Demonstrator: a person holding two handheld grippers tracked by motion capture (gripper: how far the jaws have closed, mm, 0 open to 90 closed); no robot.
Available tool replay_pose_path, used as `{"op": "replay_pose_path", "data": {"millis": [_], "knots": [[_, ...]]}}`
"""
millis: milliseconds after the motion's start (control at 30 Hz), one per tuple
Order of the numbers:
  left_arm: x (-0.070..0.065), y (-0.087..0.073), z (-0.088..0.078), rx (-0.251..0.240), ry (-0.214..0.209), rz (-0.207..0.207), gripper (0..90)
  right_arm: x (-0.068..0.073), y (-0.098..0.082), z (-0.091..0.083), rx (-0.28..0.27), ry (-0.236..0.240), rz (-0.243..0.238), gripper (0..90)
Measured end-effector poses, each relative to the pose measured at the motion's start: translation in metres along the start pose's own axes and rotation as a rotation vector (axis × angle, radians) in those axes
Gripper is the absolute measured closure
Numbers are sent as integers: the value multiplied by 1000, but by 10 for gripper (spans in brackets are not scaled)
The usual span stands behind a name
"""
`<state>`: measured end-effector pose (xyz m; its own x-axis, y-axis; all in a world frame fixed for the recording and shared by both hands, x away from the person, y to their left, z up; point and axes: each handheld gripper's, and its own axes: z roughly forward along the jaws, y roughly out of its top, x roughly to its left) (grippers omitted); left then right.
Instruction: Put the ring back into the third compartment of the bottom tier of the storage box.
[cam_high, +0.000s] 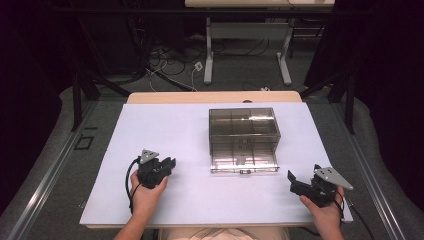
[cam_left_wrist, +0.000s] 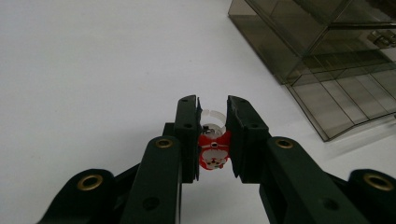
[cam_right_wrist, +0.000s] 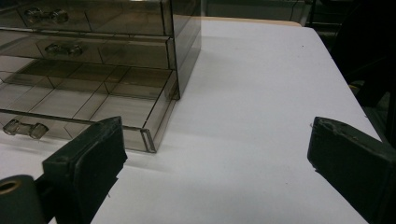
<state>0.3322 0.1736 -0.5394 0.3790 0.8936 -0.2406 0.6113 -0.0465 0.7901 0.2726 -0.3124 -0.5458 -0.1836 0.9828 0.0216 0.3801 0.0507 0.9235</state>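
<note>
One red charm (cam_left_wrist: 214, 153) pinched btwn left gripper (cam_left_wrist: 213, 108) fingers (cam_left_wrist: 188, 122); right gripper (cam_right_wrist: 212, 140) wide.

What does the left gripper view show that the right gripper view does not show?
Left gripper view: the left tongs are shut on a small red and white figure with a clear ring on top. Right gripper view: the right tongs stand wide open with nothing between them, near the clear handle of the pulled-out bottom drawer. Both: the smoky clear drawer box and the white tabletop.
</note>
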Motion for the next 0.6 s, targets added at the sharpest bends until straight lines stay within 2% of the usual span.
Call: {"op": "replay_pose_path", "data": {"millis": [600], "knots": [[-18,13,1,-14,-48,36,745,0,-1,1,0,-7,13,41]]}}
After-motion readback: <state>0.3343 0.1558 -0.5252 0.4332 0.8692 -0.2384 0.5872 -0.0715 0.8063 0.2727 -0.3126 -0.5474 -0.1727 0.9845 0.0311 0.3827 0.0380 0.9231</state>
